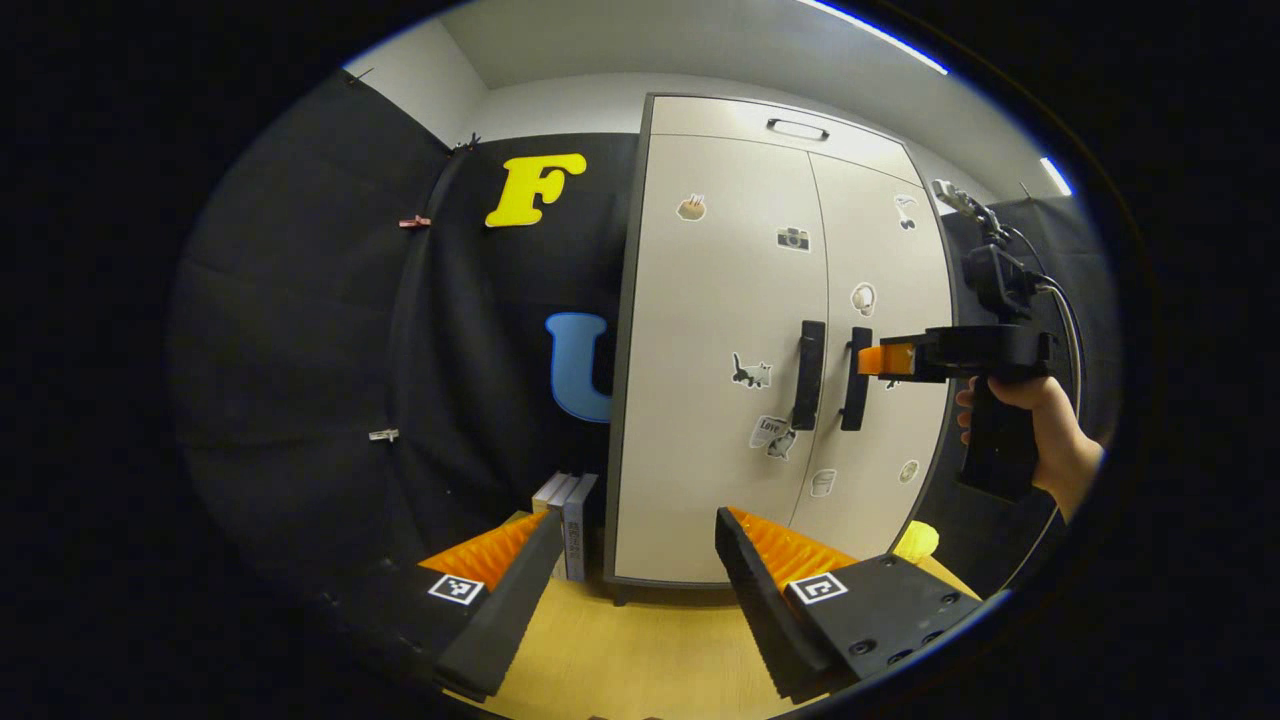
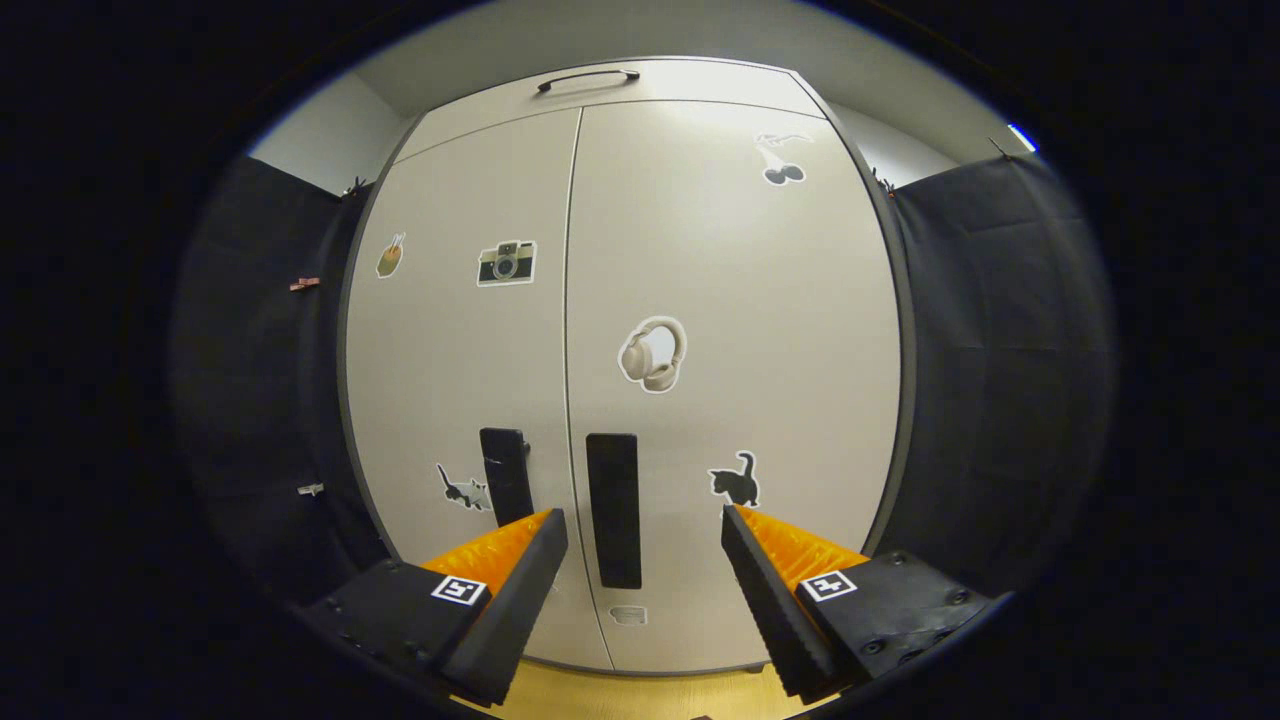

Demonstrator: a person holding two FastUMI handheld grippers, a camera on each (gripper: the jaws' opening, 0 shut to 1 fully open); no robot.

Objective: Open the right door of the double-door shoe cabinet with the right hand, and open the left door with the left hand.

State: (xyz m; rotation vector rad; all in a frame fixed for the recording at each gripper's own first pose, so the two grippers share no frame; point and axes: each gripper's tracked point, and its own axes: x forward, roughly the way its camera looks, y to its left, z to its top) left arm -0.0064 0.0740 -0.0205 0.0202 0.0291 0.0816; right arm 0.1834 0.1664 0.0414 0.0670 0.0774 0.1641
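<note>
- Nearest, in the right gripper view, the right gripper has its two ridged, wedge-shaped fingers spread wide with nothing between them.
- Just beyond and centred between those fingers is the right handle, a flat dark bar whose long axis runs straight up and down. It lies dead ahead of the fingers, near but not touching.
- My judgement: the coming move turns on this line-up. The gap already straddles the upright bar, so pushing forward and closing should catch it.
- In the left gripper view, the left gripper also has its fingers open and empty. It hangs over a pale wood floor, well back from the cabinet.
- The left handle, a matching upright dark bar, lies ahead and to the right of the left fingers, far off. The right gripper is clearly the nearer one to its handle.
- Farther off in the left gripper view, a hand holds the right gripper level, its tip just beside the right handle.
- The cabinet is tall, with smooth matte cream doors, both closed, dotted with small stickers and framed in a dark edge.
- A few books stand at its left foot.
</note>
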